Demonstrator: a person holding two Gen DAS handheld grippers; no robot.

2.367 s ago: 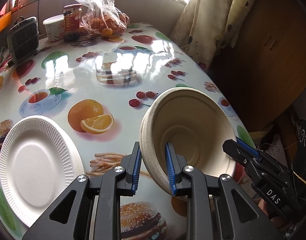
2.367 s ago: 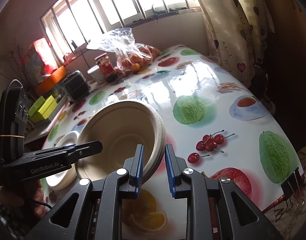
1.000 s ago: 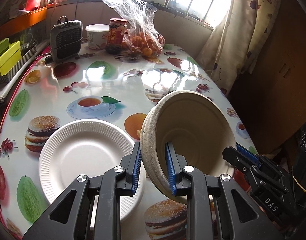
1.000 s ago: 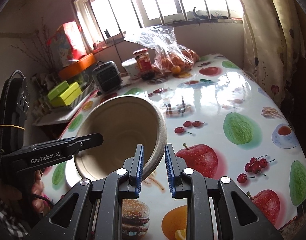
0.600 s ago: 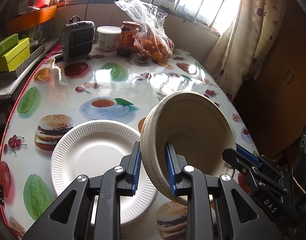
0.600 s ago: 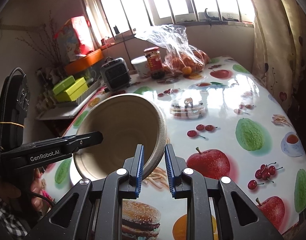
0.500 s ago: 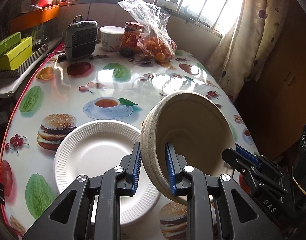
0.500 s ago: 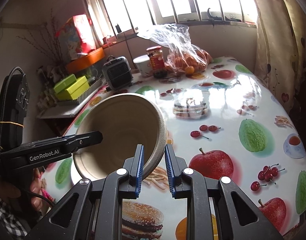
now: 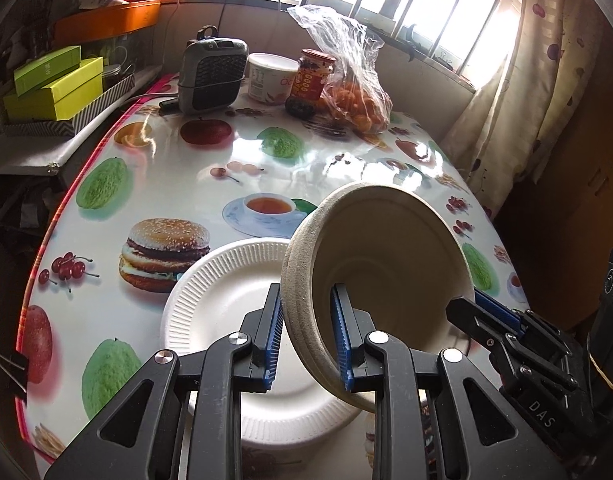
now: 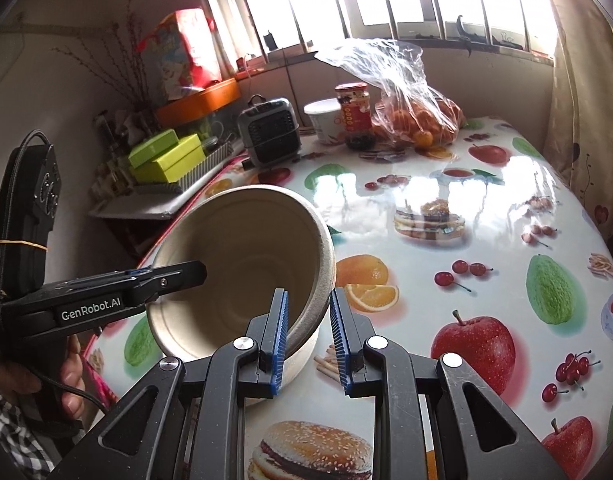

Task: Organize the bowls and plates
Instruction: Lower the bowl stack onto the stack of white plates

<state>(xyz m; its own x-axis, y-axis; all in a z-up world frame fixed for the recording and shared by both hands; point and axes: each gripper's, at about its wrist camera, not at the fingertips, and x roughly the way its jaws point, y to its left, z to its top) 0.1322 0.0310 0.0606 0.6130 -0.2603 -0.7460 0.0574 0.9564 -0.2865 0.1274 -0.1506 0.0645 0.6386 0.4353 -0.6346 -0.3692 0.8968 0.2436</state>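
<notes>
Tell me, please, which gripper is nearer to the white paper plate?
Left. The left gripper, clamped on the bowl's rim, hangs right over the white paper plate; the right gripper grips the opposite rim, farther away.

Fruit-print table bears white plate, heater, jar.

Beige bowl held over the fruit-print table

The right gripper clamps the bowl's near rim; the left gripper reaches inside it; a fruit bag sits far behind the bowl.
</notes>
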